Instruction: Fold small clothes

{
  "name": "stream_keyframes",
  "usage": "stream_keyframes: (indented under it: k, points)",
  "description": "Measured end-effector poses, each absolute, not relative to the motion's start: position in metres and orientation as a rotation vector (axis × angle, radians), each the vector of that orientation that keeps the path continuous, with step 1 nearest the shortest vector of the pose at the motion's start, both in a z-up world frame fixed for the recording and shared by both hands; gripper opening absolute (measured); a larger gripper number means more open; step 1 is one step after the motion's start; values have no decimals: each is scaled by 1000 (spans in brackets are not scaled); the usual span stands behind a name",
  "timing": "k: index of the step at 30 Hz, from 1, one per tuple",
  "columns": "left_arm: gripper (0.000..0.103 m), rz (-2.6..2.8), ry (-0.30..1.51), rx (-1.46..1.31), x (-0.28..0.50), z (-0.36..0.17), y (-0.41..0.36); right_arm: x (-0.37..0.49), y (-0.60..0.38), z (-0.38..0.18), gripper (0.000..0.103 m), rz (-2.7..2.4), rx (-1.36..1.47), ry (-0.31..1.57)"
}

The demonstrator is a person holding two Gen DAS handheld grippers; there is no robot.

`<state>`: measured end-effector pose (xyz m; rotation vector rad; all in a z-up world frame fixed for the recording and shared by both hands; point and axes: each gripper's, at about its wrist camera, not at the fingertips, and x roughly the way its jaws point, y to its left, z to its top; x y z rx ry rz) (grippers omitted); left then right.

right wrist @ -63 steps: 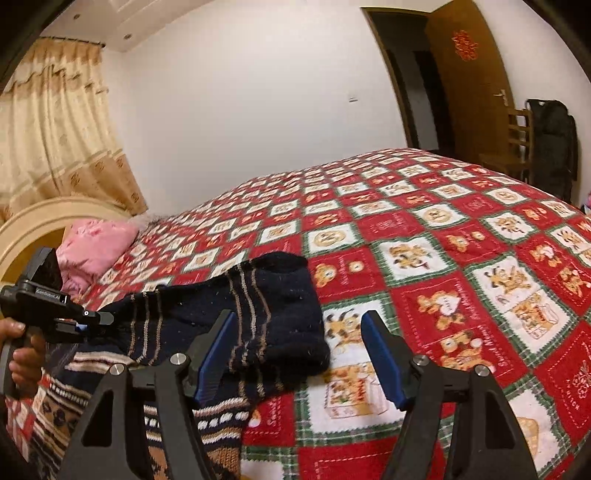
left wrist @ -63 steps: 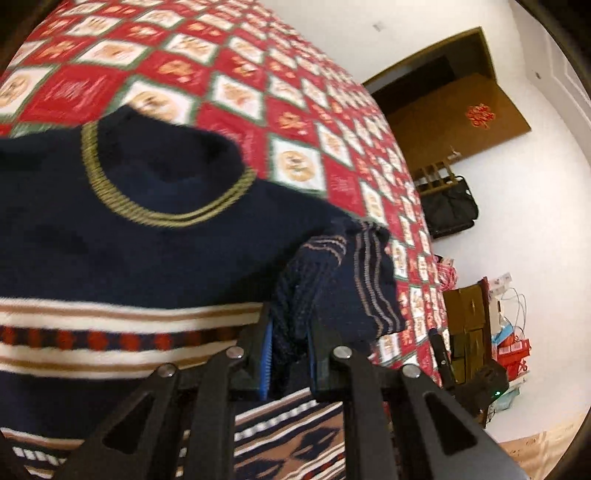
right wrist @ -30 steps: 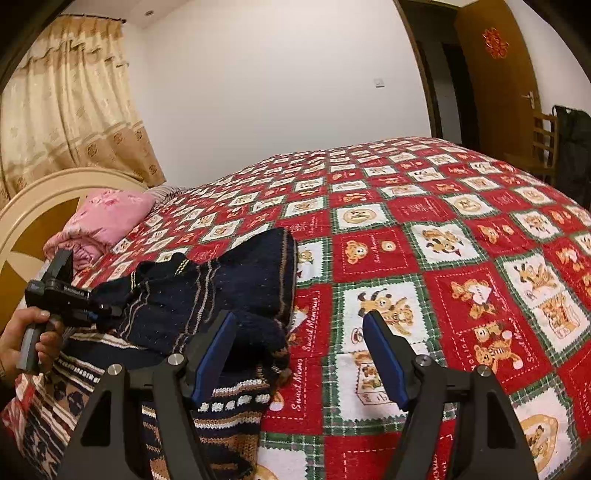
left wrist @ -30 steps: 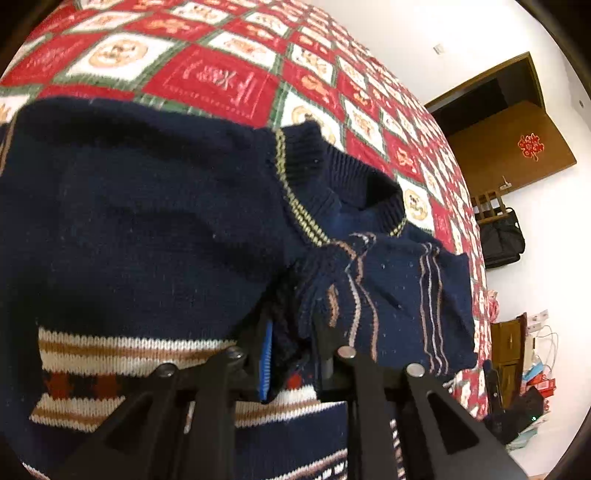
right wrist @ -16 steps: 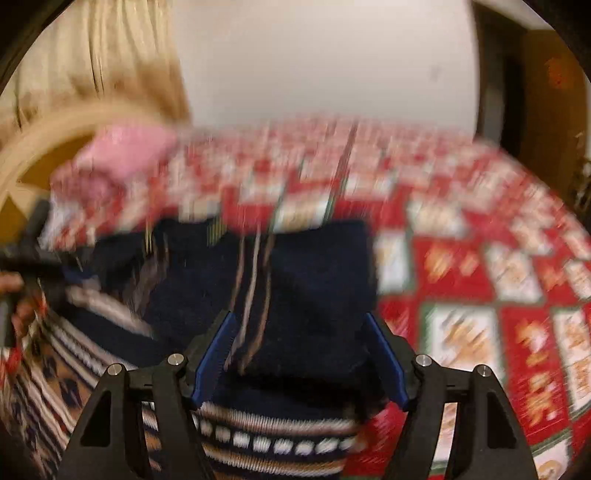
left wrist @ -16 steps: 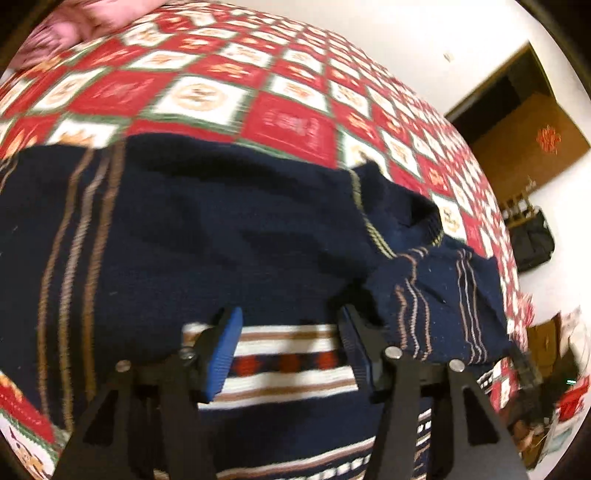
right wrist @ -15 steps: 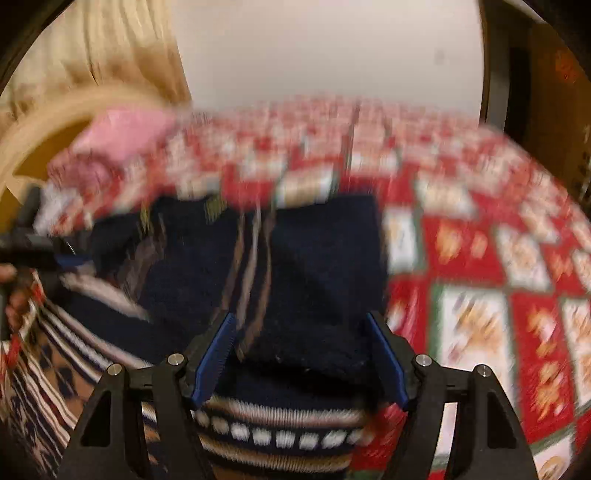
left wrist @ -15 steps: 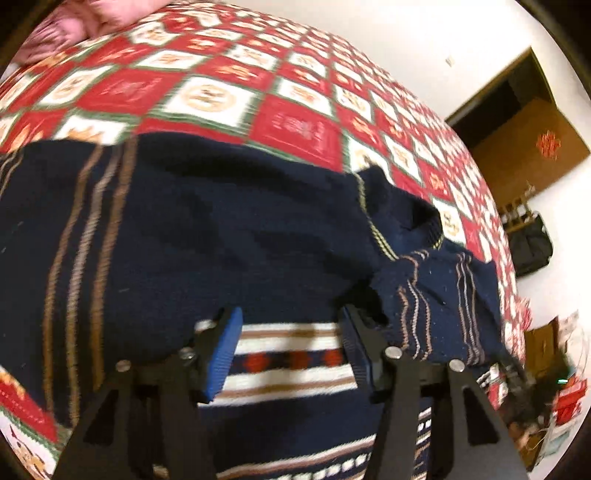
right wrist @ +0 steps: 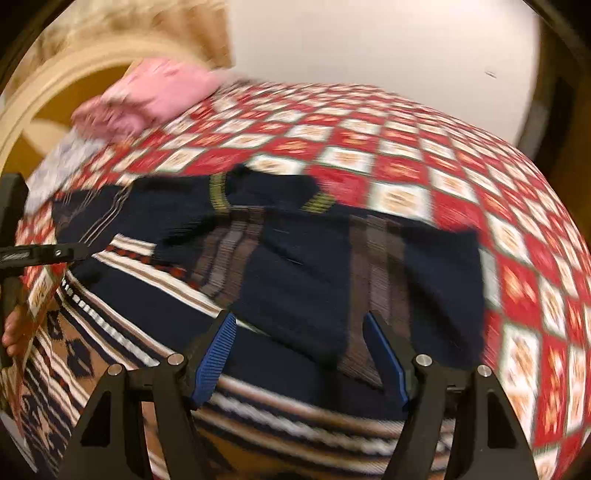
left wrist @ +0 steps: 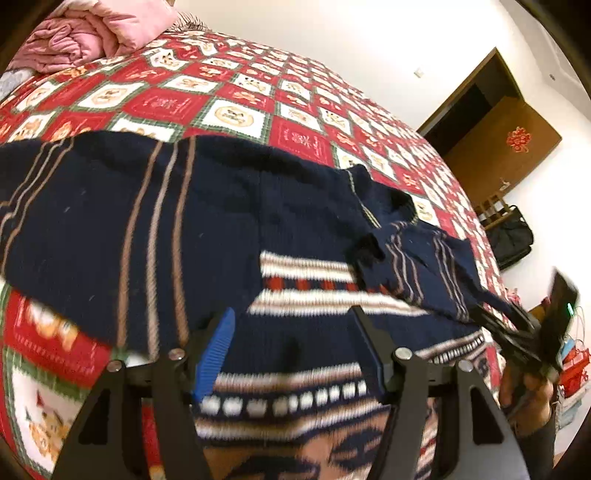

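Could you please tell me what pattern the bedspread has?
Red and white checked bedspread with green borders; clearest in the left wrist view.

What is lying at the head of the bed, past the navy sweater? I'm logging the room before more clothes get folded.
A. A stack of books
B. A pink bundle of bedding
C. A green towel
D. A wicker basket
B: a crumpled pink bundle of bedding sits on the red checked bedspread beyond the sweater, and it shows in the right wrist view as well.
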<state>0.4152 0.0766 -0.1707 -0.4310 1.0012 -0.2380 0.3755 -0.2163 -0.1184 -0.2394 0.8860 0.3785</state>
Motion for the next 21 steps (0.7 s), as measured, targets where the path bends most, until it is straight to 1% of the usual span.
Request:
stream_keyframes:
  k: [2,5,7,9,12,14,17,19,21]
  points:
    - [67,-234,996,-431,405,-169,88,398,-178,-130,72,346,-273,936]
    - [74,-215,973,-442,388,-166,110,426,-139,-147,72,256,-320,943]
    - [75,-200,966,-445,377,-165,124,447,-116,-157,72,195,-362,937]
    - [75,-173,957,-445,366,-166,147,460,-92,-160,72,204,-336,925]
    - [75,-110,946,-435,356,-169,179,452,-75,-147,72,320,-253,837]
    - [75,-66,942,-444,350,-172,202,446,-62,-152,72,345,-296,852]
    - [75,25,923,-458,343,-177,237,429,-65,-154,72,323,-351,818]
    - [75,93,917,-454,343,-183,256,426,-75,-162,72,335,-330,876]
    - [75,167,901,-452,345,-185,274,430,-90,-176,72,396,-229,975]
